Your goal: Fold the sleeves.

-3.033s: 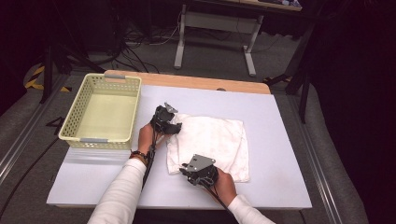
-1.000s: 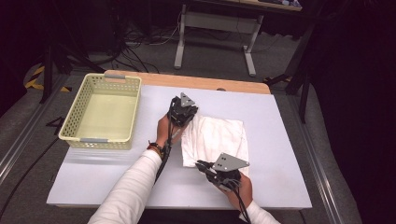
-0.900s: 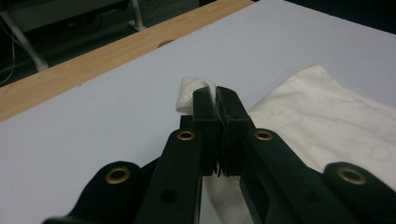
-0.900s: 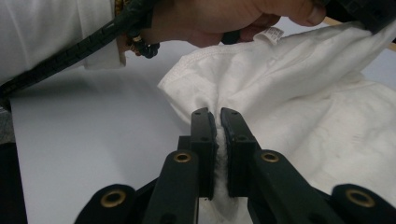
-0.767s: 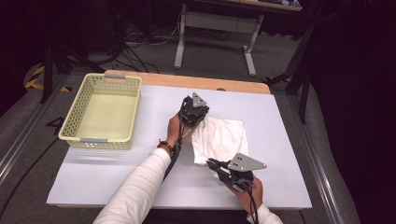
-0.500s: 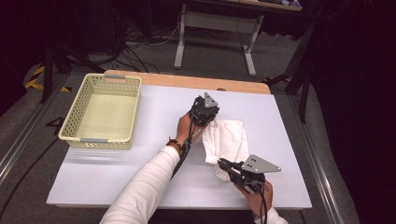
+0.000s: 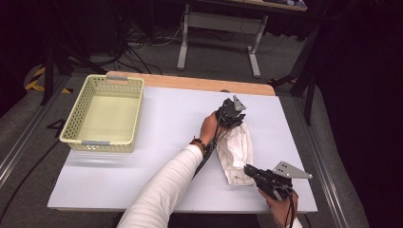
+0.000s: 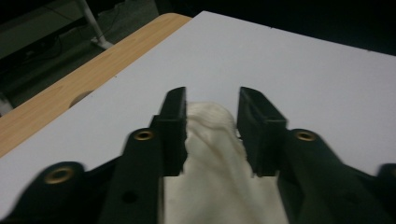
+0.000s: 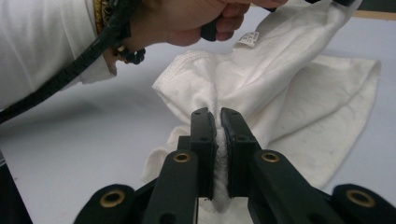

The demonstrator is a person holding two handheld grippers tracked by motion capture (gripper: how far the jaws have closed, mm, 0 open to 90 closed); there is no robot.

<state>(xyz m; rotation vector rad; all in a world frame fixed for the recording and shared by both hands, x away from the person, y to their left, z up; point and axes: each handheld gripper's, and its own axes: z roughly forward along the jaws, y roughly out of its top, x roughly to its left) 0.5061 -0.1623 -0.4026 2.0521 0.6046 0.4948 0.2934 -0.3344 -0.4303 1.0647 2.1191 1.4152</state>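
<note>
A white towel (image 7: 237, 149) lies folded into a narrow strip on the right half of the white table (image 7: 157, 118). My left gripper (image 7: 234, 122) is at the towel's far end. In the left gripper view the left gripper (image 8: 212, 100) is open; its jaws have just been opening, and the towel (image 8: 210, 154) lies loose between them. At the towel's near end, my right gripper (image 7: 247, 170) is shut on a fold of cloth. The right gripper view shows the right gripper (image 9: 215, 114) pinching the towel (image 9: 289, 93), with the other hand (image 9: 196, 18) beyond it.
A pale yellow plastic basket (image 7: 76, 118) stands at the table's far left with nothing in it. A wooden strip (image 7: 190, 83) runs along the table's far edge. The right edge of the table lies close to the right gripper.
Both grippers have moved to the right, drawing the towel's left edge over onto its right side. The left gripper's jaws have opened and released the cloth.
</note>
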